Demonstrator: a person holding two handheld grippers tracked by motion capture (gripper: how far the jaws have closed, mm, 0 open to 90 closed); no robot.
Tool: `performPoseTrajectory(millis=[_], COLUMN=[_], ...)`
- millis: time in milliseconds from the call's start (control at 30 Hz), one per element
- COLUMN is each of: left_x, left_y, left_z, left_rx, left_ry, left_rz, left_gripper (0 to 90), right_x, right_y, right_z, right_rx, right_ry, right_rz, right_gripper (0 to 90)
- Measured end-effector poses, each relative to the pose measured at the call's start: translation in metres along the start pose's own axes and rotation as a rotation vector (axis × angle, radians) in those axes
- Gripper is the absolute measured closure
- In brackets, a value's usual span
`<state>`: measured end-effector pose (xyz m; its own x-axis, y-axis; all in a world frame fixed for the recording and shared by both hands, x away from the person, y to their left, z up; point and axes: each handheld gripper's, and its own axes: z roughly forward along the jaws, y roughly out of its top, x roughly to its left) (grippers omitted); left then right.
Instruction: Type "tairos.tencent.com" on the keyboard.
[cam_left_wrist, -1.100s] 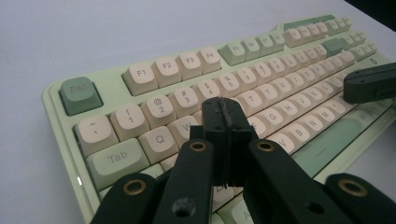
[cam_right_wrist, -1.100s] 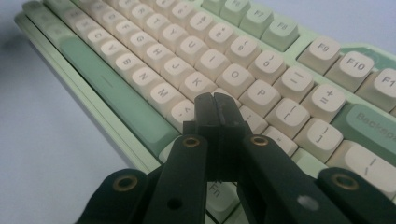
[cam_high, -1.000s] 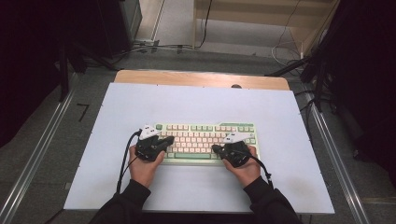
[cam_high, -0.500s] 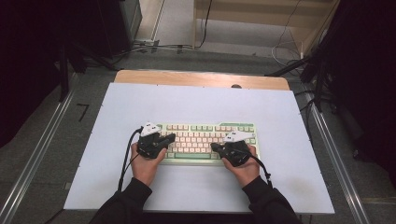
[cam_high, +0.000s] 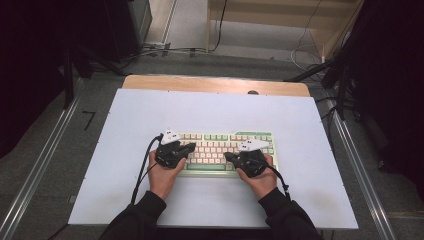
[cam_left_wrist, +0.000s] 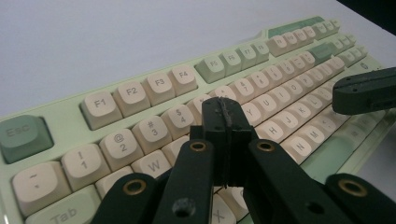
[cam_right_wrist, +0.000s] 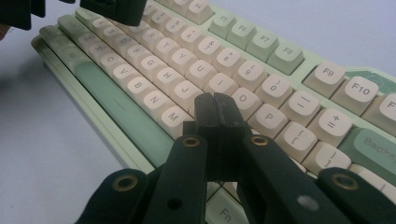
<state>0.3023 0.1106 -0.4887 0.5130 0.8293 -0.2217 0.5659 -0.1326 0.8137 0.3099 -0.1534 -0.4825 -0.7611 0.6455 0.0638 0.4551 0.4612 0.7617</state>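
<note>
One keyboard, pale green case with cream keycaps and green accent keys, lying flat on white table surface, slightly toward near edge, long side running left to right. Function row toward far side, green spacebar toward near side.

Left gripper poised over left end of keyboard, jaws pressed fully together, nothing between them; closed tip over number and upper letter rows, around keys 4 and 5. Contact with keycaps not determinable.

Right gripper poised over right half of keyboard, jaws likewise closed flat against each other and empty; closed tip above home-row region, near keys J, M and O. Contact with keycaps not determinable.

Both tips angled inward toward keyboard centre, well apart from one another. Black cable trailing from left gripper across table toward near edge. Dark-sleeved forearms entering from bottom of high view. Wooden strip along far table edge; grey floor beyond.
</note>
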Motion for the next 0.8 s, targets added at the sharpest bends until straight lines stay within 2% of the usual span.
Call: performPoseTrajectory(millis=[800], left_x=[-0.005], left_y=[0.005], left_z=[0.016], left_rx=[0.018], left_ry=[-0.021], left_rz=[0.008], left_gripper=[90.0], right_x=[0.000], right_y=[0.005], right_z=[0.002], right_rx=[-0.002], right_ry=[0.007], right_rz=[0.000], right_gripper=[88.3])
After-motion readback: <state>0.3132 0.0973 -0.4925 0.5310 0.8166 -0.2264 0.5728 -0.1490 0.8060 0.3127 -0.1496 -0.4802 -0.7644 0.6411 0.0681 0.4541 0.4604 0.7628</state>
